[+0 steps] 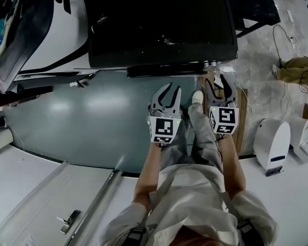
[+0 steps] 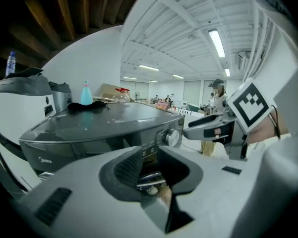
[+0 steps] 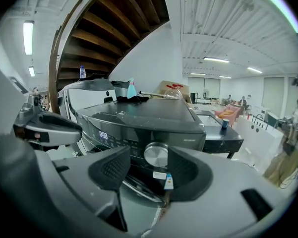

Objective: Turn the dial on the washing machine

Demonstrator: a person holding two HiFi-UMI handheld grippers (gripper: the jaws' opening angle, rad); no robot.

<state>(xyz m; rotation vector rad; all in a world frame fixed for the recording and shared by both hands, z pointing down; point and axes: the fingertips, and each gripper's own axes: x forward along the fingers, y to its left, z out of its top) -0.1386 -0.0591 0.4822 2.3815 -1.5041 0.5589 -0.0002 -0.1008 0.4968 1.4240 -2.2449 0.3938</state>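
The dark grey washing machine (image 1: 159, 24) stands in front of me; its silver dial (image 3: 156, 154) sits on the front panel next to a lit display (image 3: 103, 136). My right gripper (image 3: 148, 168) is open, and the dial shows in the gap between its jaws, a short way beyond the pads and untouched. In the head view the right gripper (image 1: 219, 83) is just short of the machine's front right corner. My left gripper (image 1: 170, 94) hangs beside it, open and empty. The left gripper view shows the dial (image 2: 172, 138) with the right gripper (image 2: 208, 128) close to it.
A white machine (image 1: 51, 29) stands to the left of the washer. A blue bottle (image 2: 86, 93) and a dark cloth (image 2: 87, 105) lie on the washer's top. A white appliance (image 1: 271, 142) stands on the floor at the right. My shoe (image 1: 197, 97) is between the grippers.
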